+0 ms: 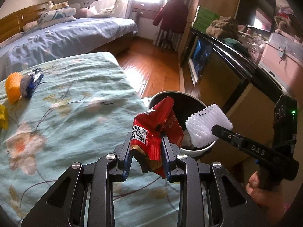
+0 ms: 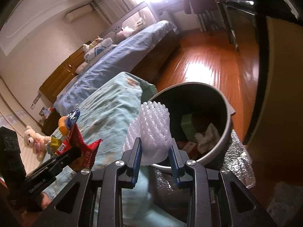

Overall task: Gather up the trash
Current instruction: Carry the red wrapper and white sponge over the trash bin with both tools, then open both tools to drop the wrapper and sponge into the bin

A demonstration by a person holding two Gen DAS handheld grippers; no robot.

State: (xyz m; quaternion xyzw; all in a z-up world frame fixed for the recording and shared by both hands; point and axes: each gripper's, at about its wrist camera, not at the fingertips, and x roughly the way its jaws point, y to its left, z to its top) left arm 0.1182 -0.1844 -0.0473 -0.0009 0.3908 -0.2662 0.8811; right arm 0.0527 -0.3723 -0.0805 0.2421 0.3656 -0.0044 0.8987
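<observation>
left tool: your left tool (image 1: 145,141) is clamped on a crumpled red wrapper (image 1: 153,130), pinched between both fingers, with the printed code square facing you
red wrapper: it hangs over the edge of the green flowered cover (image 1: 72,102), just beside the bin; in the right wrist view it shows at the left (image 2: 85,147), held in that same tool (image 2: 75,152)
right tool: your right tool (image 2: 155,151) is clamped on a white foam net sleeve (image 2: 153,128), which stands up between the fingers
foam sleeve: in the left wrist view it (image 1: 206,126) sits at the tip of your right tool (image 1: 215,130), over the near rim of the bin
bin: a round bin (image 2: 225,132) with a dark inside stands on the floor beside the cover; inside you can see a green box (image 2: 187,126) and a crumpled white tissue (image 2: 207,134)
still on the cover: an orange foam net (image 1: 12,87) touches a blue wrapper (image 1: 34,81), and a yellow wrapper (image 1: 2,115) lies near them at the left edge
under the bin: a silvery sheet (image 2: 238,162) lies on the wooden floor (image 2: 208,62)
your hand: your right hand (image 1: 265,193) grips the handle of its tool
</observation>
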